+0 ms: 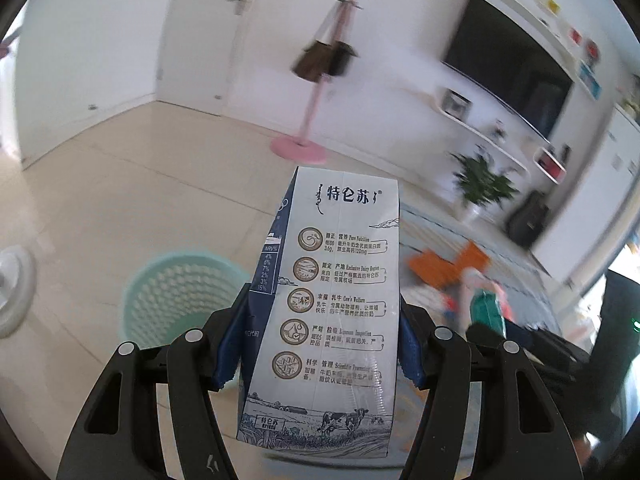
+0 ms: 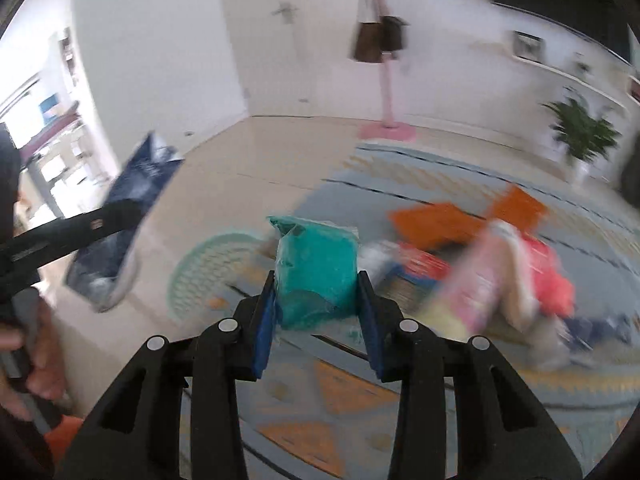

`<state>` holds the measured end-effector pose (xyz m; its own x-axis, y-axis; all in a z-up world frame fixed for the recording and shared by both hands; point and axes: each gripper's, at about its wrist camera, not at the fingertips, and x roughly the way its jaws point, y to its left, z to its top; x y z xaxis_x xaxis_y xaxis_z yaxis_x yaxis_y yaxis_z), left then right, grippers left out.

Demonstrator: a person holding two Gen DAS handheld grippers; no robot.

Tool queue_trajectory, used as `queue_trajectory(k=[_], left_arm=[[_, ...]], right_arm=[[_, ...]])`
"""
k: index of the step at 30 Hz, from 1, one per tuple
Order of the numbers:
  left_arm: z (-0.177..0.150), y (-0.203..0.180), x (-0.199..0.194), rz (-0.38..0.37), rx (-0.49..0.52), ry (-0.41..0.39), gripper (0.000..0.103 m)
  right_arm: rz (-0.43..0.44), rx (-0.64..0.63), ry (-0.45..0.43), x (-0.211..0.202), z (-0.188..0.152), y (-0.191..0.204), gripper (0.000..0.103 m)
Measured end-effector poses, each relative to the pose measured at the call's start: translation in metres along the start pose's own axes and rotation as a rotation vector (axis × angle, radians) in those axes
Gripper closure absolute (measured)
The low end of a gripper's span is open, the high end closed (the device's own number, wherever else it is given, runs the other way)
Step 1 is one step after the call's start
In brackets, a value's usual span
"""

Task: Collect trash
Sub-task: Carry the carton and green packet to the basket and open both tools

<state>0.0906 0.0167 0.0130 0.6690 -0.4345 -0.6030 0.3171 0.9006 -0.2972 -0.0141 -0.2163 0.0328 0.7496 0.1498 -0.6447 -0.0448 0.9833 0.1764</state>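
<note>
Between left gripper [image 1: 320, 320] pads: milk carton [image 1: 332, 280].

Both wrist views face forward, low; share basket [image 1: 176, 296], coat stand [image 2: 386, 92].

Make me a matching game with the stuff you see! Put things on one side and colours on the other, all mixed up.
Things:
1. milk carton
2. crumpled packet
3. trash basket
4. coat stand

Colours:
A. pink
B. pale mint green
C. white and dark blue
D. teal

Pairs: 1-C, 2-D, 3-B, 4-A
</note>
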Motion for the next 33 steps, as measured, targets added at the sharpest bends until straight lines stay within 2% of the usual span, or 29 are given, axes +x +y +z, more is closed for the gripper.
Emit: queue_trajectory(k=[4, 7, 13, 16, 20, 22, 23, 28, 33], left_arm=[[0.005, 0.045, 0.017, 0.027, -0.062, 0.014, 0.042], [0.005, 0.079, 0.038, 0.036, -0.127, 0.041, 0.042], [-0.001, 0.128, 0.075, 0.080, -0.204, 0.089, 0.042], [-0.002, 0.145, 0.092, 0.100, -0.207, 0.109, 0.042], [-0.001, 0.157, 0.104, 0.102, -0.214, 0.114, 0.041], [-0.002, 0.158, 0.105, 0.144, -0.214, 0.111, 0.032], [-0.003, 0.160, 0.104, 0.143, -0.214, 0.105, 0.031], [-0.002, 0.162, 0.096, 0.138, -0.203, 0.084, 0.031], [0.005, 0.143, 0.077, 0.087, -0.169, 0.030, 0.031]], right_arm=[[0.057, -0.070, 0.027, 0.038, 0.021, 0.050, 0.068], [0.102, -0.092, 0.081, 0.079, 0.032, 0.083, 0.068], [0.129, -0.100, 0.160, 0.139, 0.036, 0.116, 0.068], [0.136, -0.088, 0.199, 0.166, 0.037, 0.125, 0.068], [0.124, -0.074, 0.227, 0.191, 0.038, 0.127, 0.067], [0.127, -0.066, 0.235, 0.197, 0.039, 0.128, 0.057], [0.128, -0.063, 0.230, 0.198, 0.039, 0.127, 0.056], [0.120, -0.049, 0.223, 0.199, 0.036, 0.121, 0.054], [0.107, -0.044, 0.199, 0.186, 0.034, 0.108, 0.054]])
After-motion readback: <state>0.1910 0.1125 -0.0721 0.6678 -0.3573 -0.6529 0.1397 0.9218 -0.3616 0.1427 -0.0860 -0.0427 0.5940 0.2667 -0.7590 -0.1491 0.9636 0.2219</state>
